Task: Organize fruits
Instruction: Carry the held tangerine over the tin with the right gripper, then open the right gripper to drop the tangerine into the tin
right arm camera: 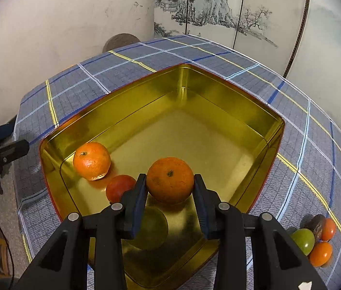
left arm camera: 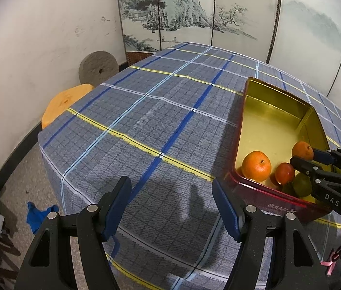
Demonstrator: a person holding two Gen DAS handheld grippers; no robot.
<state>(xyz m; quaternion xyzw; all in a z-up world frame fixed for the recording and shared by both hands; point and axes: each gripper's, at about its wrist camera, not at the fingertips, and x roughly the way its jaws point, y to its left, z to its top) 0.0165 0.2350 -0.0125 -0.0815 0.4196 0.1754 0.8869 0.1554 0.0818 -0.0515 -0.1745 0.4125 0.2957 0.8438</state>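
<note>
A: Gripping check, right gripper (right arm camera: 169,188): pads sit on both sides of an orange mandarin (right arm camera: 169,180), clenched on it. The fruit hangs over the near part of the gold tin (right arm camera: 218,96); whether it touches the floor, can't tell.

B: Rest of the tin contents?

A: Nearest, a green fruit (right arm camera: 152,228), partly hidden behind the right gripper's left finger. Just past it a red fruit (right arm camera: 118,187), then a second mandarin (right arm camera: 92,160) against the tin's left wall. The far half of the tin floor shows only bare gold metal.

B: Left gripper?

A: Left gripper (left arm camera: 171,207) is released, fingers wide apart, nothing between them. It hovers over the plaid tablecloth (left arm camera: 146,108), left of the tin's red outer wall (left arm camera: 254,188), not touching it.

B: Fruit outside the tin?

A: A small pile on the cloth to the right of the tin, well apart from it: a green tomato-like fruit (right arm camera: 303,240), two small orange ones (right arm camera: 321,253) (right arm camera: 328,228), and a brown lump (right arm camera: 317,224) touching them. Can't identify the brown one.

B: Background?

A: Beyond the table's far edge, a round stone disc (left arm camera: 98,66) leaning on the wall, an orange stool (left arm camera: 64,106) beside it, and a painted folding screen (left arm camera: 194,12) behind.
</note>
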